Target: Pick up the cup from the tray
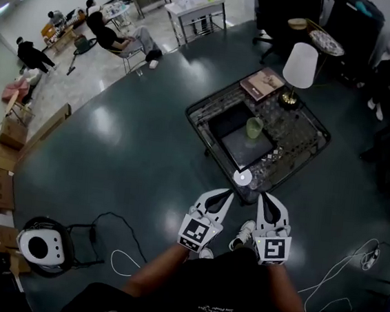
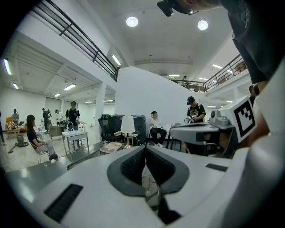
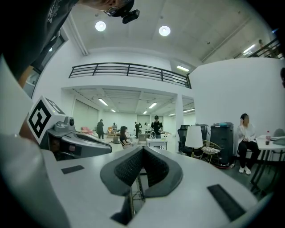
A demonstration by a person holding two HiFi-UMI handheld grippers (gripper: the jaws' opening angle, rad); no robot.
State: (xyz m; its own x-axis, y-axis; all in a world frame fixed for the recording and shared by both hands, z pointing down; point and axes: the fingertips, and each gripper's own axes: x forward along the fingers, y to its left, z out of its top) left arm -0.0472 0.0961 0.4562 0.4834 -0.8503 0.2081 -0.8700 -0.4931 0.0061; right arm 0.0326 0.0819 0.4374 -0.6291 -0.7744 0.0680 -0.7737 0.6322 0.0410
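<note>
Basically nothing of the task is done: the cup (image 1: 254, 127) stands on the tray (image 1: 247, 154), untouched, and neither gripper is near it. The left gripper (image 1: 230, 193) and right gripper (image 1: 263, 196) are held side by side, close in front of the person's body, tips pointing toward the low table (image 1: 310, 139) but short of its near edge. Both gripper views show the jaws pressed together, pad on pad, with nothing between them. Everything is left to do: reach over the table, open one gripper, close on the cup, lift it clear. The cup is pale green, maybe slightly see-through, upright with an open top and no handle that I can make out; whether anything is in it can't be told from here. It sits toward the far right part of the dark square tray, which lies in the middle of the table. A white-shaded lamp (image 1: 299, 66) and a flat book-like box (image 1: 262, 83) stand at the table's far side, apart from the cup, so the near side looks free for the approach. It looks light and should be easy to pinch at the wall or rim.
</note>
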